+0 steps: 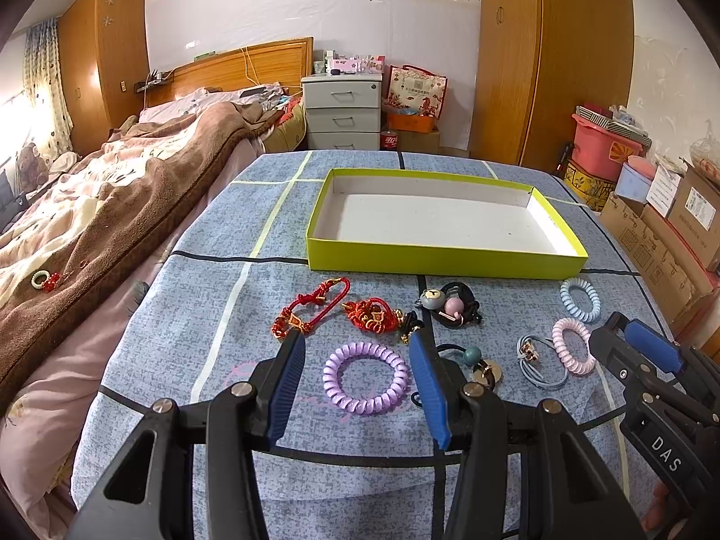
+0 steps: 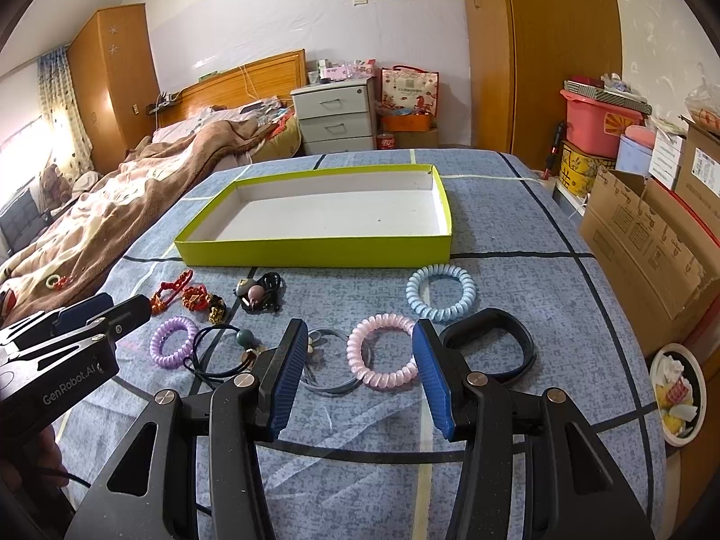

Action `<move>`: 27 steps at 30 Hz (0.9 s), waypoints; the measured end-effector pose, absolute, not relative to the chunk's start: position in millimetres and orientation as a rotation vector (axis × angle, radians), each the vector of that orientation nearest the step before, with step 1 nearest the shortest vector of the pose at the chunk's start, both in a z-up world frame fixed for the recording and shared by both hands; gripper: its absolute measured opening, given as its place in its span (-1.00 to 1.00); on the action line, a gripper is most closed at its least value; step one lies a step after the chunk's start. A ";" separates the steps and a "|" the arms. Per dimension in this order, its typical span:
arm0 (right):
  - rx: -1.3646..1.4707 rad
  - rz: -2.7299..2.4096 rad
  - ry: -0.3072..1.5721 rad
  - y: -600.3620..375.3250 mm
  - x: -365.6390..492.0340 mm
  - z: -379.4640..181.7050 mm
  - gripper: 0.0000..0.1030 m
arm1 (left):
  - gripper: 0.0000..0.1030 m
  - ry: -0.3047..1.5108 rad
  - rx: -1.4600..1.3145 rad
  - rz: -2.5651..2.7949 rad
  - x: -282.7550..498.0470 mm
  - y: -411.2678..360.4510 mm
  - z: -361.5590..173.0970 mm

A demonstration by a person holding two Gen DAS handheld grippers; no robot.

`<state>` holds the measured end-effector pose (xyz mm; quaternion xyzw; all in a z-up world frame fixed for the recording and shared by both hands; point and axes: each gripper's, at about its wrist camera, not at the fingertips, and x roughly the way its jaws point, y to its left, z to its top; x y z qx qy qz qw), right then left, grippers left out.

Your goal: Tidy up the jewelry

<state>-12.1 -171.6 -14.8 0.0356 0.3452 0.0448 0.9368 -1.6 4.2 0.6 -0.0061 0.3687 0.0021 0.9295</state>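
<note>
Jewelry lay loose on the bench before the empty green tray (image 1: 445, 265): four coil bands, two red cords. The purple coil band (image 1: 366, 378) sat straight ahead of the released left gripper (image 1: 355, 351); the pink coil band (image 2: 382, 355) sat ahead of the released right gripper (image 2: 360, 342).

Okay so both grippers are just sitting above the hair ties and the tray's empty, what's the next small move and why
Probably lower the left gripper onto the purple coil tie and close on it. Its jaws stand open with that tie lying flat on the cloth right between and ahead of them, nothing is held yet, and the green tray beyond has nothing in it. The right gripper is lined up the same way on the pink coil tie.
</note>
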 end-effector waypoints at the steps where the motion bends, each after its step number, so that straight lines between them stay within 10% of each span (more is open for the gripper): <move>1: 0.073 0.091 0.704 -171.2 -12.3 -14.6 -0.04 | -0.03 0.754 -0.011 0.005 -1.4 3.8 0.7; 27: 0.072 0.092 0.707 -171.4 -11.4 -14.9 -0.04 | -0.03 0.758 -0.010 0.007 -0.3 3.8 1.0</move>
